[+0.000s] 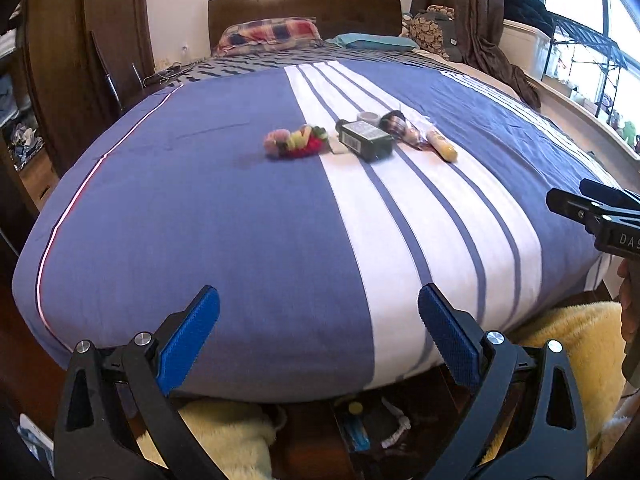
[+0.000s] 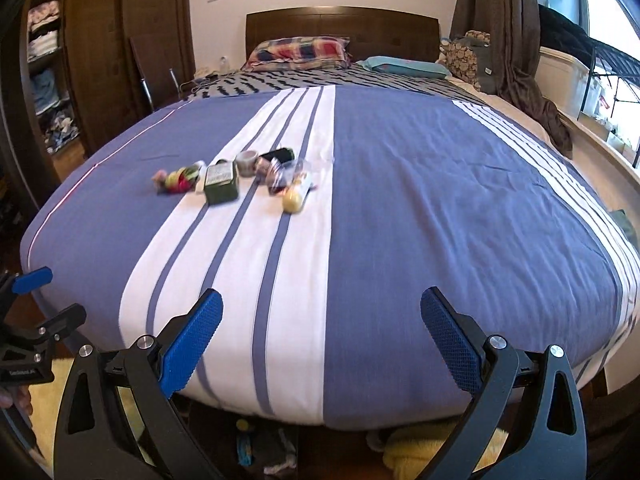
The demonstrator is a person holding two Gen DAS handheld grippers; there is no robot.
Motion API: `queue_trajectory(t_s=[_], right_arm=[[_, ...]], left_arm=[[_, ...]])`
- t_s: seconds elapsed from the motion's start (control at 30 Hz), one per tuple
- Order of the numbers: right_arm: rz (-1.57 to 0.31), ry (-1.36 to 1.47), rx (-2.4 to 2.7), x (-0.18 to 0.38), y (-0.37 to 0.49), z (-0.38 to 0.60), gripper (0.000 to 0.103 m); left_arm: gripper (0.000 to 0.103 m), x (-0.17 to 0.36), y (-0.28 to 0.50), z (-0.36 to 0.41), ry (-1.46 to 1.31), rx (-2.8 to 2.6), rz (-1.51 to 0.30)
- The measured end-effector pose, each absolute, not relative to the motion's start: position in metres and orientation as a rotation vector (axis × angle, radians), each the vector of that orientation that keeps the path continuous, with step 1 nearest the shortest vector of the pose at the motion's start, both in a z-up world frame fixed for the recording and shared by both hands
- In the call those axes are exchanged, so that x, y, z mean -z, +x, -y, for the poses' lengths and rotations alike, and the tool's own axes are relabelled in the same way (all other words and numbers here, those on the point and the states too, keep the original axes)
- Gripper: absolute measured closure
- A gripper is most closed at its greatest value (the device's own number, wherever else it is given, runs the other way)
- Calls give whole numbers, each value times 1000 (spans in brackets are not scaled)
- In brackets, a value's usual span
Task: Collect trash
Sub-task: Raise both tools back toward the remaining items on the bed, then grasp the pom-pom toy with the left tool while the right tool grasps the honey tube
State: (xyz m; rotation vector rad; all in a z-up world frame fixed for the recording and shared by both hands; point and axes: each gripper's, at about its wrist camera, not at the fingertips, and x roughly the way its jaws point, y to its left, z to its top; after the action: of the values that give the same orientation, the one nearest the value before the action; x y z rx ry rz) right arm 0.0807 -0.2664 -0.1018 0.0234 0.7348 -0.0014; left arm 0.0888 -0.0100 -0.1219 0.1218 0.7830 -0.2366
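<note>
A cluster of trash lies mid-bed on the blue and white striped cover (image 1: 224,216): a colourful crumpled bundle (image 1: 294,143), a dark green box (image 1: 366,140), a small tape roll (image 1: 368,117), a shiny wrapper (image 1: 400,126) and a yellow tube (image 1: 442,147). In the right wrist view the same items show: the bundle (image 2: 178,179), box (image 2: 221,187), roll (image 2: 246,162), wrapper (image 2: 278,172), tube (image 2: 295,198). My left gripper (image 1: 318,312) is open and empty at the bed's foot. My right gripper (image 2: 322,314) is open and empty beside it.
Pillows (image 1: 270,34) and a headboard (image 1: 304,4) stand at the far end. A wardrobe (image 1: 80,60) is at the left, a window ledge with clutter (image 1: 580,92) at the right. A yellow fluffy rug (image 1: 576,340) and small items lie on the floor below the bed's foot.
</note>
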Motion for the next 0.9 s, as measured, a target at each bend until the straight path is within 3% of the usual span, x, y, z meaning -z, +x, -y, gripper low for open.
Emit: queue_trajectory(t_s=[0.4, 0.43, 0.57, 0.63, 0.77, 0.9], right_arm=[[-765, 58, -34, 123, 156, 257, 5], [-763, 60, -37, 125, 162, 256, 9], [-774, 89, -49, 131, 183, 259, 42], [-776, 96, -54, 132, 194, 259, 52], [-783, 87, -61, 136, 207, 255, 63], [-802, 70, -72, 141, 220, 249, 66]], left_arm=[[9, 140, 154, 3, 110, 204, -834], [9, 141, 160, 2, 108, 201, -837], [9, 144, 178, 2, 106, 194, -842], [9, 145, 188, 2, 110, 190, -846], [9, 148, 205, 3, 113, 182, -849], [9, 150, 221, 6, 111, 189, -851]])
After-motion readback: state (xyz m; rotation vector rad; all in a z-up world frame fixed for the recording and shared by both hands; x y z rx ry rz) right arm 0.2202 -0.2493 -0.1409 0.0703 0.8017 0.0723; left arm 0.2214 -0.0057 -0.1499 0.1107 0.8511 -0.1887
